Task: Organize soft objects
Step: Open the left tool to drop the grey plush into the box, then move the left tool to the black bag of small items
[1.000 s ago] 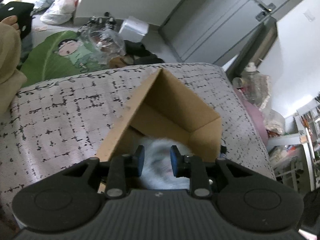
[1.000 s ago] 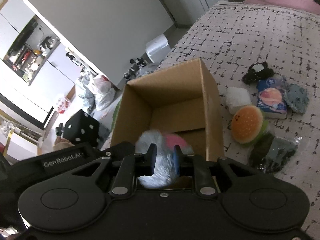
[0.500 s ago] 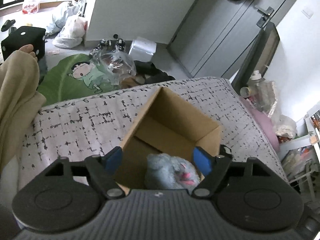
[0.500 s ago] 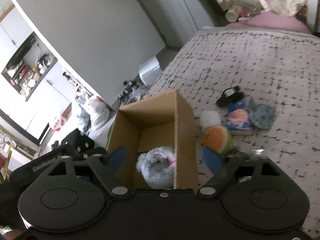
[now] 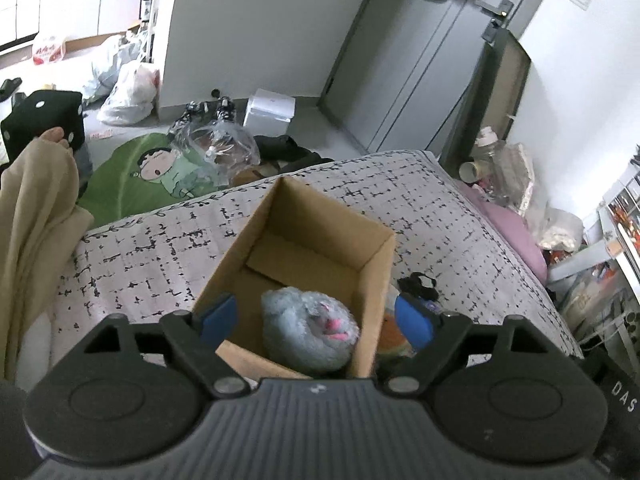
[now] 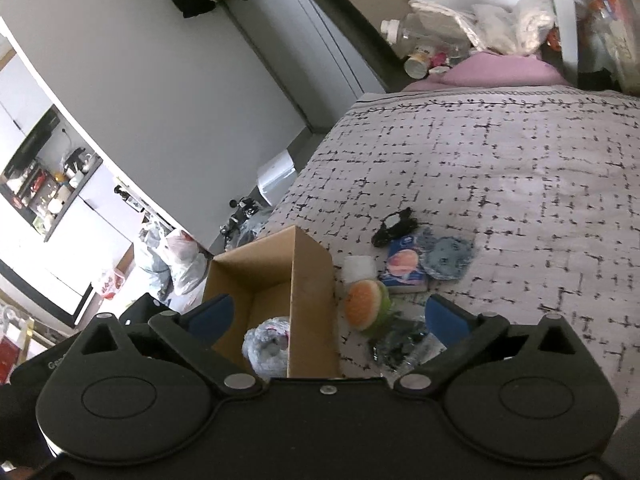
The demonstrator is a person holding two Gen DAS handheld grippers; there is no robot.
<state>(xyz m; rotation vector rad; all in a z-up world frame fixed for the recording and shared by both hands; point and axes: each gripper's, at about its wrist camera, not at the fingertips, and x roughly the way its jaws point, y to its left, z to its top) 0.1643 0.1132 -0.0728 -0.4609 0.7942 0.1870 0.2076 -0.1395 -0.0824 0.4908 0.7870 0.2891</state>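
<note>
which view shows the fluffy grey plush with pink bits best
Left wrist view: the fluffy grey plush lies unobstructed inside the brown cardboard box. Right wrist view shows only part of it, behind the box wall.

Patterned grey bedspread (image 6: 520,152), grey door (image 5: 404,64), pale walls (image 5: 256,20), cluttered floor (image 5: 132,120)

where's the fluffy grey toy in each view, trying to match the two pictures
Left wrist view: the fluffy grey toy lies low in the middle of the picture, on the floor of the cardboard box, in its near right corner.
Right wrist view: the toy shows low and left of centre, partly hidden by the box's right wall.
Shared landmark: the open cardboard box on the grey patterned bedspread.
</note>
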